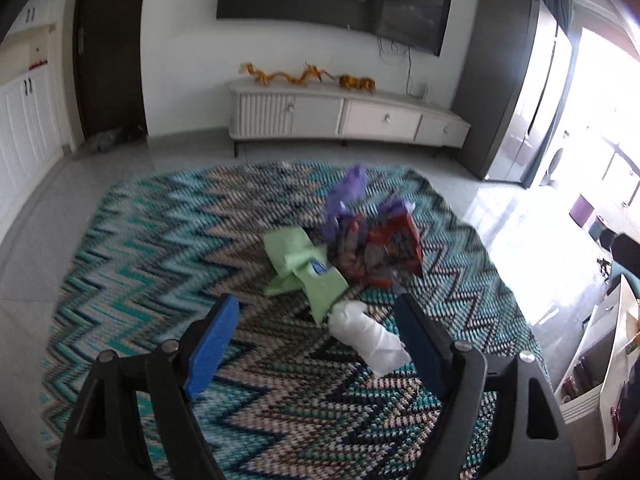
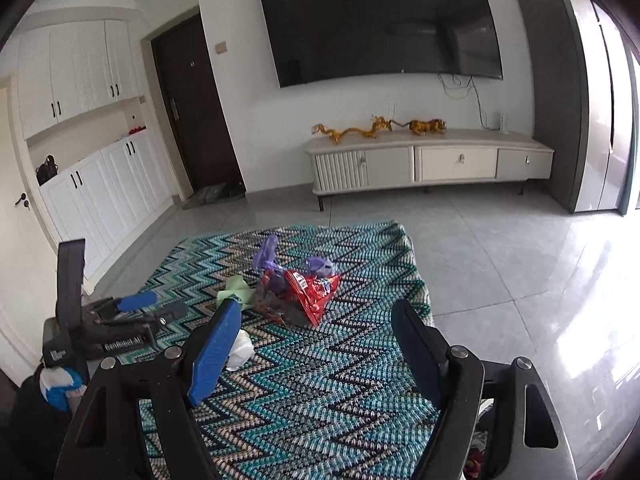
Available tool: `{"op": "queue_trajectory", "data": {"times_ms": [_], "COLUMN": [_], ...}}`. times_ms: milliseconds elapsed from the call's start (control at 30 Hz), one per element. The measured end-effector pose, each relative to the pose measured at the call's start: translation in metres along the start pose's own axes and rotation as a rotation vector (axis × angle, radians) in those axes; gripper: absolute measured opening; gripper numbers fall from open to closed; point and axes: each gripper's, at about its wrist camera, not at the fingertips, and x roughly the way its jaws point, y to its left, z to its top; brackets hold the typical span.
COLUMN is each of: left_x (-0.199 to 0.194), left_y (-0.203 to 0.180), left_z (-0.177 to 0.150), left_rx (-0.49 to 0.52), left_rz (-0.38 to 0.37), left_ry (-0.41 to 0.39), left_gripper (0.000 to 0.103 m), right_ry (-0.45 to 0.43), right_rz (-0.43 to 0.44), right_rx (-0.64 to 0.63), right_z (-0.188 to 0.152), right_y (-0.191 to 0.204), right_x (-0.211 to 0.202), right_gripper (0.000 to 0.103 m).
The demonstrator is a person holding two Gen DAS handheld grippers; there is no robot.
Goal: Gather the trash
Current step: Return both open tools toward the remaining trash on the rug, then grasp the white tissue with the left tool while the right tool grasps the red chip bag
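Two tools, left tool (image 1: 316, 344) & right tool (image 2: 316, 346) both agape, empty, trash pile (image 1: 360, 248) on rug (image 1: 160, 240), TV cabinet (image 1: 344, 116) behind.

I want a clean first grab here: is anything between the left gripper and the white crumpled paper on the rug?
Nothing visible. The left gripper is open and empty, and only bare rug separates it from the white crumpled paper.

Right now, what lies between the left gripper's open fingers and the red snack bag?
In the left wrist view, a crumpled white tissue lies between the left gripper and the red snack bag, on the zigzag rug.
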Motion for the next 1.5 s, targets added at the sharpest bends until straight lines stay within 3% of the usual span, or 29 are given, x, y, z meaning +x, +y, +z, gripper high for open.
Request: {"op": "queue_trajectory", "data": {"times_ms": [167, 333, 467, 633, 667, 733, 833, 933, 1200, 1500], "left_x": [0.050, 0.072, 0.081, 0.082, 0.082, 0.080, 0.077, 0.074, 0.050, 0.029], "left_y": [-0.010, -0.008, -0.007, -0.008, -0.008, -0.006, -0.004, -0.005, -0.009, -0.012], "left_z": [-0.014, -0.022, -0.027, -0.030, -0.030, -0.032, -0.033, -0.035, -0.053, -0.080], "left_rx": [-0.019, -0.038, -0.047, -0.047, -0.050, -0.058, -0.067, -0.070, -0.092, -0.090], "left_rz": [-0.020, -0.021, -0.036, -0.043, -0.048, -0.059, -0.079, -0.089, -0.143, -0.141], "left_ry": [0.093, 0.125, 0.140, 0.130, 0.127, 0.123, 0.121, 0.118, 0.121, 0.167], "left_gripper": [0.079, 0.079, 0.067, 0.058, 0.052, 0.043, 0.032, 0.030, 0.028, 0.031], "right_ry": [0.080, 0.144, 0.174, 0.195, 0.202, 0.212, 0.217, 0.215, 0.200, 0.166], "right_rz": [0.013, 0.037, 0.052, 0.047, 0.040, 0.026, 0.009, 0.000, 0.023, 0.009], "right_rx": [0.005, 0.015, 0.011, 0.005, 0.005, 0.002, 0.012, 0.017, 0.021, 0.065], "right_z": [-0.003, -0.004, -0.003, -0.001, -0.002, -0.006, -0.012, -0.016, -0.028, -0.049], "right_y": [-0.008, -0.009, -0.004, 0.001, 0.001, -0.001, -0.009, -0.017, -0.022, -0.024], "right_x": [0.058, 0.112, 0.150, 0.190, 0.195, 0.204, 0.205, 0.199, 0.159, 0.096], "right_gripper": [0.076, 0.076, 0.075, 0.063, 0.061, 0.042, 0.018, 0.009, 0.006, 0.006]}}
